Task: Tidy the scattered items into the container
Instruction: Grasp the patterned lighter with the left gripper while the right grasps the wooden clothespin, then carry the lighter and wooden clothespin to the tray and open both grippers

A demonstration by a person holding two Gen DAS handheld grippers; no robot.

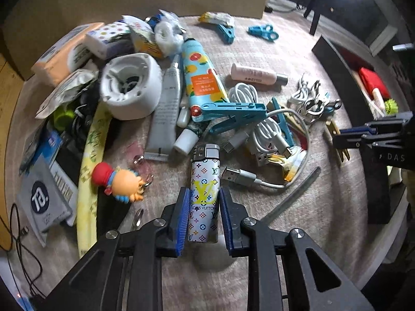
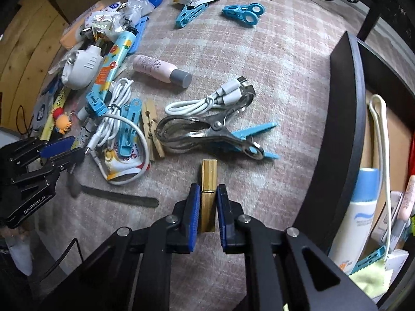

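Note:
A white lighter point(image 1: 205, 178) printed with coloured logos lies on the pink checked cloth point(image 1: 298, 202). My left gripper point(image 1: 205, 189) points down over it, its blue pads pressing both long sides. A wooden clothespin point(image 2: 209, 178) lies near the black container point(image 2: 342, 129), and my right gripper point(image 2: 208, 185) is shut on its lower half. In the left wrist view the right gripper point(image 1: 363, 134) shows at the right edge beside the container point(image 1: 337, 59). In the right wrist view the left gripper point(image 2: 59, 147) shows at the left.
Scattered around are white cables point(image 2: 207, 98), a metal clamp point(image 2: 202, 129), blue clips point(image 2: 243, 13), a pink bottle point(image 2: 158, 68), a fruit-print tube point(image 1: 199, 72), a white round device point(image 1: 129, 85) and a doll keychain point(image 1: 119, 181). The container holds a white-and-blue bottle point(image 2: 358, 207).

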